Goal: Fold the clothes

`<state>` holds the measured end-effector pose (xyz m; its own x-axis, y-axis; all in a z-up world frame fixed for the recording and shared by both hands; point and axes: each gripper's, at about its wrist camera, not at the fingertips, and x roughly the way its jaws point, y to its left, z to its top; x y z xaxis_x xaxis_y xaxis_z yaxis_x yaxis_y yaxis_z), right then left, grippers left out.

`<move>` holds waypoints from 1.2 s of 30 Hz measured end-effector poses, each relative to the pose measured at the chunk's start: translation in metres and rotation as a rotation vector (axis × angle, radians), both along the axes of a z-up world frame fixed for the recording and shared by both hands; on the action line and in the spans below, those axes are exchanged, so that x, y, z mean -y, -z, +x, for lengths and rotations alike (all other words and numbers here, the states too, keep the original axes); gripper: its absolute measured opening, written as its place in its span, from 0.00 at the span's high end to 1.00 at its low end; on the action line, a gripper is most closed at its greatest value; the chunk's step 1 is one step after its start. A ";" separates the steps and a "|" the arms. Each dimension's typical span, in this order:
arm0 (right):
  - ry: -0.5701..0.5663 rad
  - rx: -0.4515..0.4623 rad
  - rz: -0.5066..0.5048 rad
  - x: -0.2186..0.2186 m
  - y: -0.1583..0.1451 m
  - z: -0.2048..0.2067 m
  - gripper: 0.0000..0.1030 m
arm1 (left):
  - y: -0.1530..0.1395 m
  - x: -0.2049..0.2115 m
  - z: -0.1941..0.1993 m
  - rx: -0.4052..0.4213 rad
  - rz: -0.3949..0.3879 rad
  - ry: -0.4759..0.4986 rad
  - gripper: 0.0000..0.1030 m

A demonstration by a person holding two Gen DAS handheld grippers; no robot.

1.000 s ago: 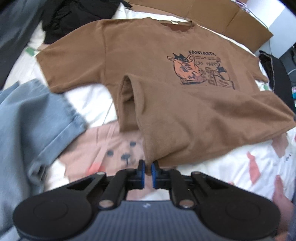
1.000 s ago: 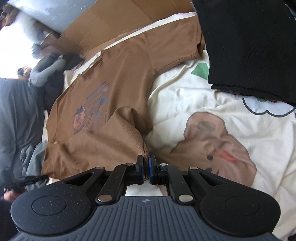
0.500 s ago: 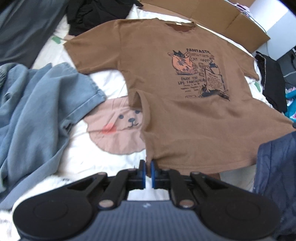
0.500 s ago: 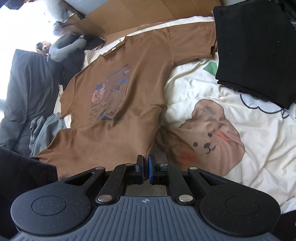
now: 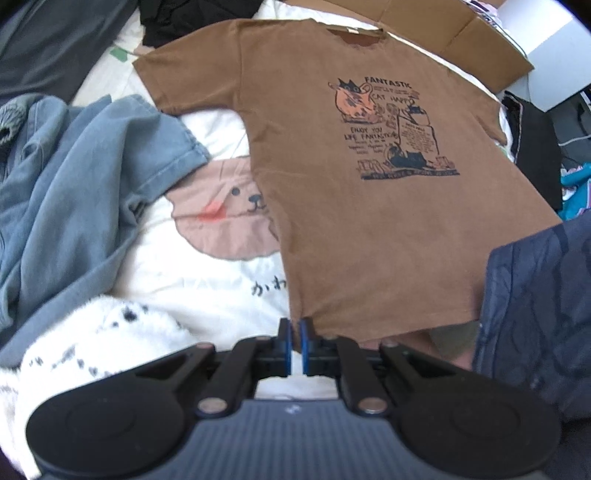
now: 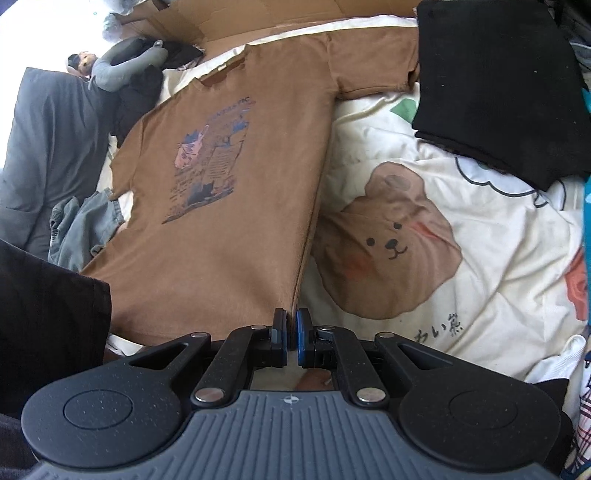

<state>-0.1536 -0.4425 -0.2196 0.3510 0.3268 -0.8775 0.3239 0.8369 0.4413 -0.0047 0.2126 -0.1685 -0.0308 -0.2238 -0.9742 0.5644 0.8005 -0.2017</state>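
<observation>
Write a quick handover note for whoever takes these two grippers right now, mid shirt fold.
Left gripper: shut on the bottom hem corner of the brown T-shirt.
Right gripper: shut on the opposite hem corner of the same shirt.
Shirt lies print-up, spread flat on the bear-print bedding, collar at the far end near the cardboard. A blue denim garment lies beside one sleeve, a black garment beside the other.
Done: shirt spread out, both hem corners gripped.
Left: no fold made yet; the folds themselves all remain.
</observation>
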 end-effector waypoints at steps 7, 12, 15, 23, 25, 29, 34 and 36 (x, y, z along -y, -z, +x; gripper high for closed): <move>0.002 0.009 -0.014 0.004 -0.013 0.000 0.97 | -0.020 -0.001 -0.009 -0.025 -0.011 -0.037 0.95; -0.007 0.009 -0.025 0.005 -0.015 0.002 0.97 | -0.019 0.004 -0.011 -0.023 -0.001 -0.020 0.95; 0.001 -0.020 -0.028 0.004 -0.002 0.002 0.97 | -0.001 0.004 -0.012 -0.037 0.034 -0.005 0.95; 0.038 -0.168 -0.046 0.000 0.055 -0.002 0.97 | 0.062 0.003 -0.018 -0.109 0.111 0.009 0.95; 0.044 -0.195 -0.046 -0.002 0.070 -0.003 0.97 | 0.075 0.004 -0.019 -0.117 0.124 0.009 0.95; 0.048 -0.239 -0.046 -0.008 0.098 -0.007 0.98 | 0.098 0.001 -0.022 -0.144 0.149 0.004 0.95; 0.056 -0.268 -0.053 -0.009 0.123 -0.008 0.97 | 0.122 0.001 -0.026 -0.169 0.177 -0.008 0.95; 0.059 -0.279 -0.056 -0.009 0.132 -0.007 0.97 | 0.130 0.001 -0.027 -0.173 0.186 -0.012 0.95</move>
